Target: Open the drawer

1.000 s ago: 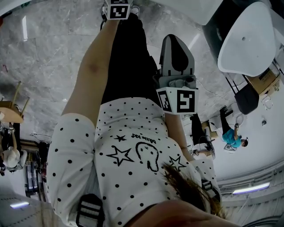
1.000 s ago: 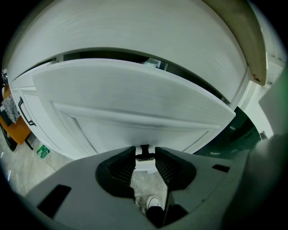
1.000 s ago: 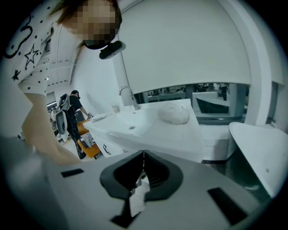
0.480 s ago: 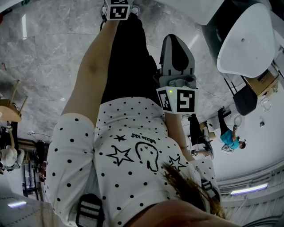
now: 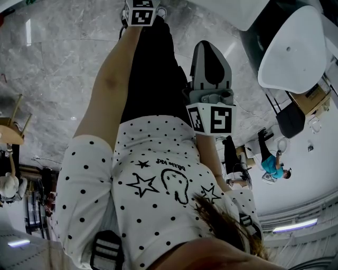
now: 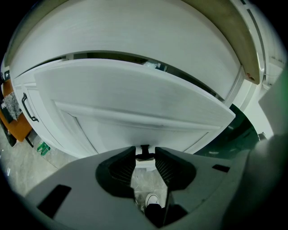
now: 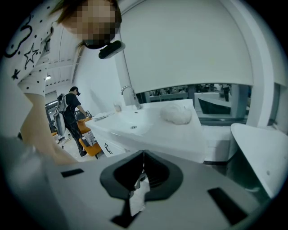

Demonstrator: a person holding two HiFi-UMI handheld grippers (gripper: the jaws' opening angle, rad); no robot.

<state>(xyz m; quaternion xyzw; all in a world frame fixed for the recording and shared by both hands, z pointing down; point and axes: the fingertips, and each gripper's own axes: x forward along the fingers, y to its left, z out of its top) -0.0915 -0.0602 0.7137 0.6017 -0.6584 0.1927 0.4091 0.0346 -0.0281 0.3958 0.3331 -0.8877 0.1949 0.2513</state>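
Currently: left gripper [image 6: 145, 152] fingers [image 6: 167, 168] fairly wide apart, set across the small black T-shaped handle [image 6: 145, 153] of the white flat-fronted drawer [image 6: 135, 101]. Handle bar spans the gap from tip to tip and looks to be touching both ribbed pads. Right gripper [image 7: 143, 157] fingers [image 7: 157, 173] fully together, only a thin seam between them, nothing held; aimed at a white countertop with a moulded basin [image 7: 135, 128], well apart from it. Hidden or cut off: in the head view only the black-and-white marker cube [image 5: 140, 10] of the left gripper shows at the top edge, with its jaws and the drawer out of frame. Handle's fixing to the drawer front half covered by the fingertips. Drawer interior not visible, just a dark slit. Pale lumpy thing [image 7: 176, 114] on the countertop too soft-edged to identify. Drawer look: plain matt white panel directly ahead of the left gripper, standing out from the white cabinet face [image 6: 135, 36], with a dark gap along its upper edge and its right corner projecting clear, so partly pulled out. Handle sits at the middle of the lower edge. Black bar handle [image 6: 27, 108] on a neighbouring white door at far left, orange chair [image 6: 13, 119] just beside it.
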